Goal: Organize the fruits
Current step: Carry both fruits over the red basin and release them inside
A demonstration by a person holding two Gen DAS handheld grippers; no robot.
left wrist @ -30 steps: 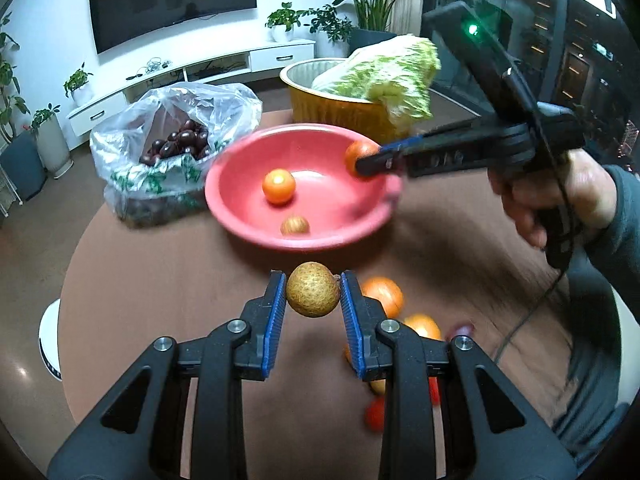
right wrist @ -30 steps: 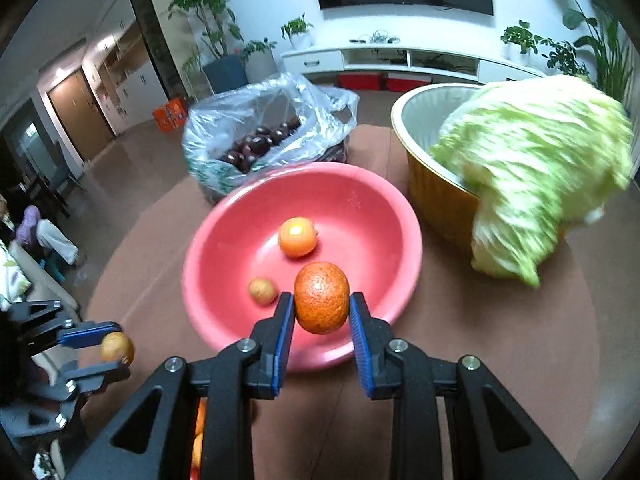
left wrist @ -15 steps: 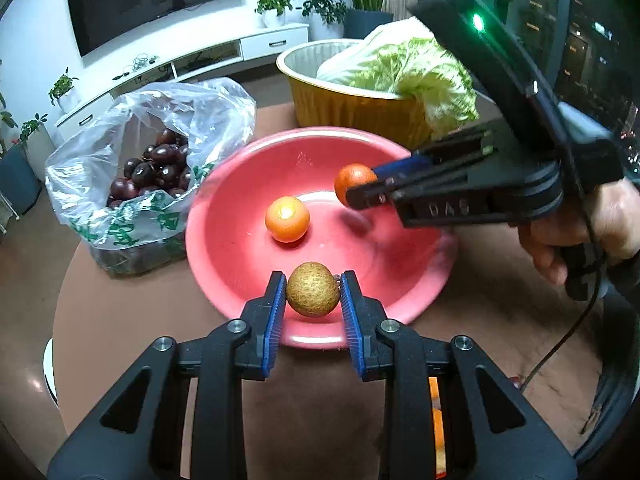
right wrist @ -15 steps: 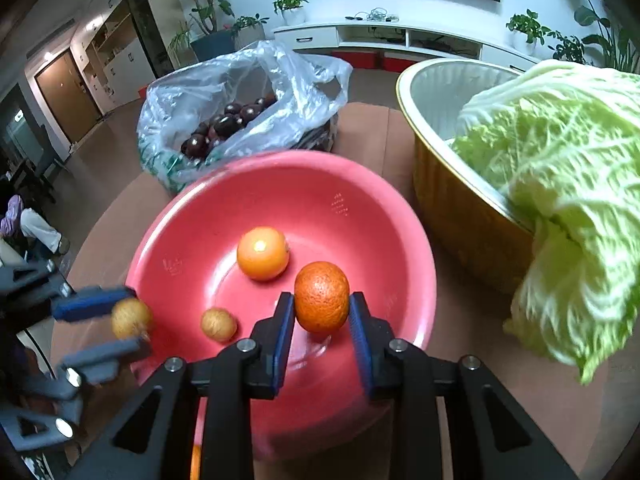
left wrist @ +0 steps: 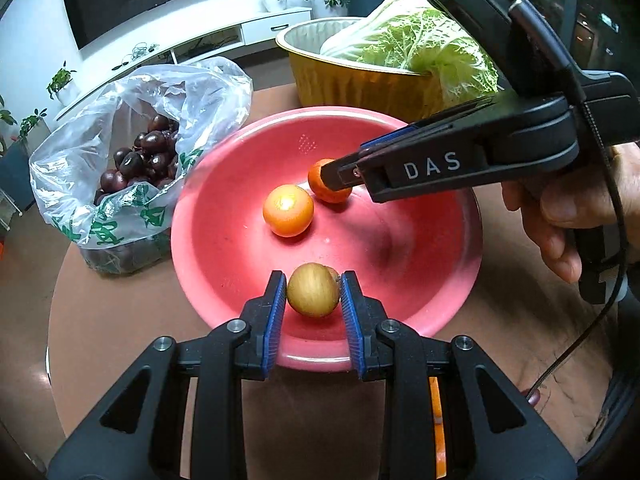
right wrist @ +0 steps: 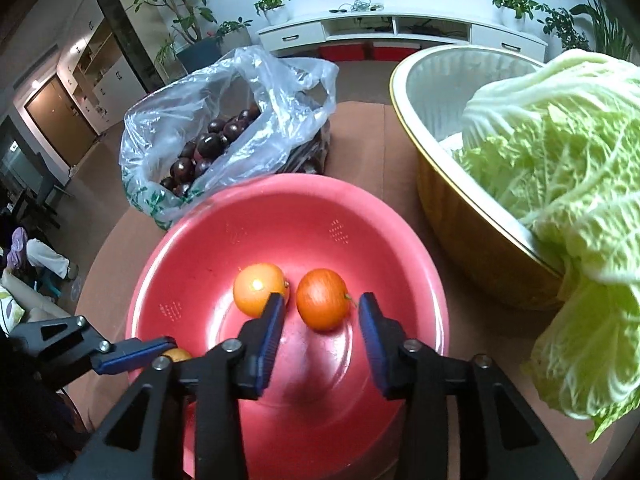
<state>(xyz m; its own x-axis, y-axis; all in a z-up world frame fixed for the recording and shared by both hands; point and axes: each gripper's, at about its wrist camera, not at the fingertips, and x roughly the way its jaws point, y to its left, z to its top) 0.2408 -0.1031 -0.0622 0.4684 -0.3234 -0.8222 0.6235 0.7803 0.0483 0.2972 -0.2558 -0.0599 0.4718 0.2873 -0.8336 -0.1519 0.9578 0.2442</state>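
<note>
A red bowl [left wrist: 440, 264] [right wrist: 384, 224] sits on the brown table. My left gripper [left wrist: 313, 292] is shut on a small tan round fruit [left wrist: 313, 289] over the bowl's near side. My right gripper [right wrist: 322, 312] is open, its jaws apart on either side of a dark orange [right wrist: 323, 299] [left wrist: 326, 184] that lies in the bowl. A lighter orange [left wrist: 288, 210] [right wrist: 260, 289] lies beside it. In the right wrist view the left gripper's blue fingers [right wrist: 132, 356] show at the bowl's left rim with the tan fruit [right wrist: 176, 355] partly hidden.
A clear plastic bag of dark plums [left wrist: 148, 152] [right wrist: 216, 140] lies left of the bowl. A gold basin [left wrist: 360, 80] [right wrist: 460, 200] with a napa cabbage [left wrist: 424, 44] [right wrist: 568, 184] stands behind on the right. An orange fruit [left wrist: 436, 424] lies on the table below my left gripper.
My right gripper lowered the dark orange into the bowl and opened, letting it go. My left gripper moved forward over the bowl with the tan fruit.
</note>
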